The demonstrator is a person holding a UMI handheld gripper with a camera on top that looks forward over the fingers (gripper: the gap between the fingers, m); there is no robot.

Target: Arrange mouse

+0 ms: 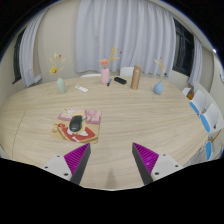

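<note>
Held above the near edge of a round wooden table (40, 125), the gripper (113, 160) is seen with its two purple-padded fingers (78, 158) spread apart and nothing between them. Well beyond the left finger, a dark mouse (75, 124) is seen lying on a pink mat (88, 130). Farther back from the mouse, a green vase (60, 86), a pink cup (106, 76), a brown cylinder (135, 78) and a blue vase (158, 87) are ranged.

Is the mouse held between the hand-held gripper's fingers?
No, the mouse lies on the table beyond the open hand-held gripper.
</note>
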